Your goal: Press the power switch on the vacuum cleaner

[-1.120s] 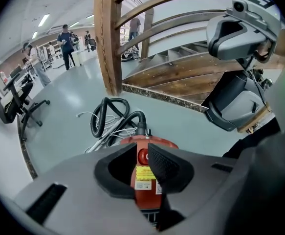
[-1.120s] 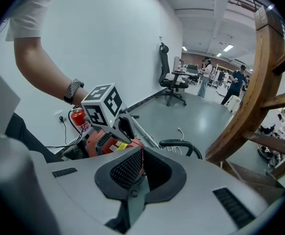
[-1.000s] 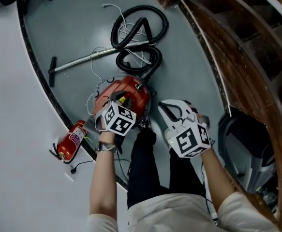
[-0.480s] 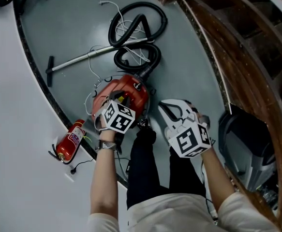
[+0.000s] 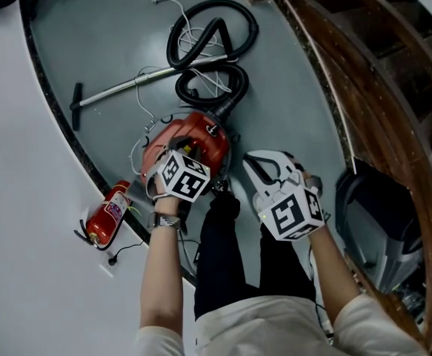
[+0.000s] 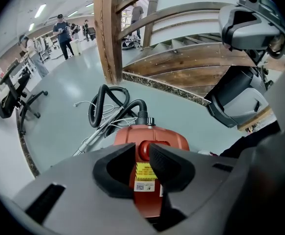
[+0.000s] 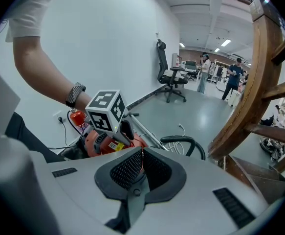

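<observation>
We see the red vacuum cleaner (image 5: 201,136) on the grey floor (image 5: 290,87), just ahead of our knees. Its round red power switch (image 6: 144,150) shows in the narrow gap between the jaws of the left gripper (image 6: 142,155). These jaws stand slightly apart and hold nothing, and we cannot tell whether they touch the switch. The right gripper (image 7: 141,163) hovers to the vacuum's right, jaws pressed together and empty. Beyond the vacuum, its black hose (image 5: 212,50) lies coiled beside a metal wand (image 5: 119,91). A red fire extinguisher (image 5: 106,221) lies to the left. A wooden staircase (image 5: 379,87) curves on the right.
</observation>
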Demonstrator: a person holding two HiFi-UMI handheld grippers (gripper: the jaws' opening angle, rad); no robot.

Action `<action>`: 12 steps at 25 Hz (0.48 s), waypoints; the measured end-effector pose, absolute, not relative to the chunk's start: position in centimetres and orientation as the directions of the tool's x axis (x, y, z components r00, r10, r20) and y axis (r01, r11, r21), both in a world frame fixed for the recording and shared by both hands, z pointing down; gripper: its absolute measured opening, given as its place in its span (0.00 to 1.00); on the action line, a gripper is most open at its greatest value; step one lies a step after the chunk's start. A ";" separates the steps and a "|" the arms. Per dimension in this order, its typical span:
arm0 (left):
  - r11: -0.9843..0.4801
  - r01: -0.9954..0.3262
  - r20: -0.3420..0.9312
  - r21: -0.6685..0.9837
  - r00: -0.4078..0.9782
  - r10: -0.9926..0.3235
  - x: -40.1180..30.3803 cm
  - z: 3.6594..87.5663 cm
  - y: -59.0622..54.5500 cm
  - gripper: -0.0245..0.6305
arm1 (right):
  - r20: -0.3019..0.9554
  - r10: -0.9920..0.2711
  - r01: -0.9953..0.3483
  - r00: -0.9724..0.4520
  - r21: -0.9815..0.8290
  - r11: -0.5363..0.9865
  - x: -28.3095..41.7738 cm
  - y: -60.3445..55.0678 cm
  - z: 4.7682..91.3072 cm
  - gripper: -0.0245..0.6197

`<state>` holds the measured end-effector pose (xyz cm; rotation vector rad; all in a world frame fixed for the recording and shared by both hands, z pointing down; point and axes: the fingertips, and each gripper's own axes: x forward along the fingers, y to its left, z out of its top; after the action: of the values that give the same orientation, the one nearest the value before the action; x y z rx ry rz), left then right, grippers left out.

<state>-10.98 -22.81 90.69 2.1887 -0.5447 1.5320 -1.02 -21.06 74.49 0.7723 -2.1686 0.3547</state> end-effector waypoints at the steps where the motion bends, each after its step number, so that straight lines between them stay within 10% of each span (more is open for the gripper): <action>1: -0.841 -0.531 0.945 0.104 0.317 -0.083 -11.0 90.7 -22.8 0.17 | 0.760 -0.413 -0.633 -0.501 0.002 0.774 -1.0 -21.1 74.5 0.09; 12: -0.817 -0.570 0.956 0.086 0.279 -0.094 -11.3 91.0 -23.2 0.18 | 0.757 -0.428 -0.650 -0.493 0.006 0.760 -0.6 -21.6 74.1 0.09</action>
<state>-11.34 -23.22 91.04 2.1410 -0.5976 1.5567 -0.60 -21.58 74.06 0.8031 -2.1647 0.3607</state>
